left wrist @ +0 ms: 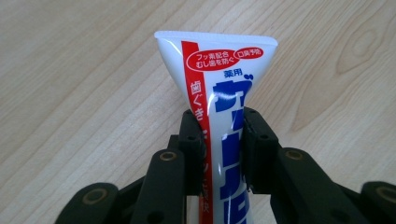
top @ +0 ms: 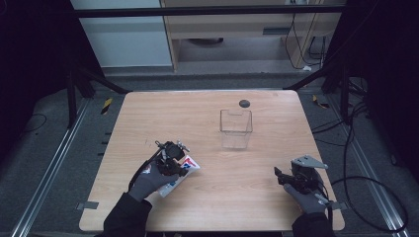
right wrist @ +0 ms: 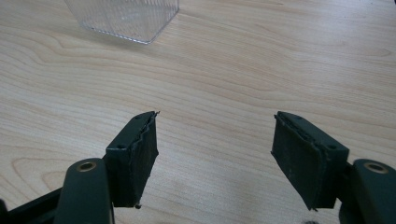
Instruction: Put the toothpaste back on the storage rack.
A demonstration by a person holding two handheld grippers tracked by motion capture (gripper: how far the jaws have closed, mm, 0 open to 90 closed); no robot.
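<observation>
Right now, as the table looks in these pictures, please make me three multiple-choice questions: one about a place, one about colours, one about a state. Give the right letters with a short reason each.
1. Where does the clear plastic box stand on the wooden table?
A. on the far half, near the middle
B. at the near left corner
C. under the right gripper

2. Which colours are printed on the white toothpaste tube?
A. green and yellow
B. red and blue
C. black only

3. What is the state of the two grippers?
A. both open
B. left open, right shut on the tube
C. left shut on the tube, right open

Answers: 1 A, the high view shows the box beyond both hands, near the small dark round spot. 2 B, the left gripper view shows a red band and blue letters. 3 C, the left gripper has its jaws pressed on the tube, while the right gripper has its jaws wide apart over bare wood.
</observation>
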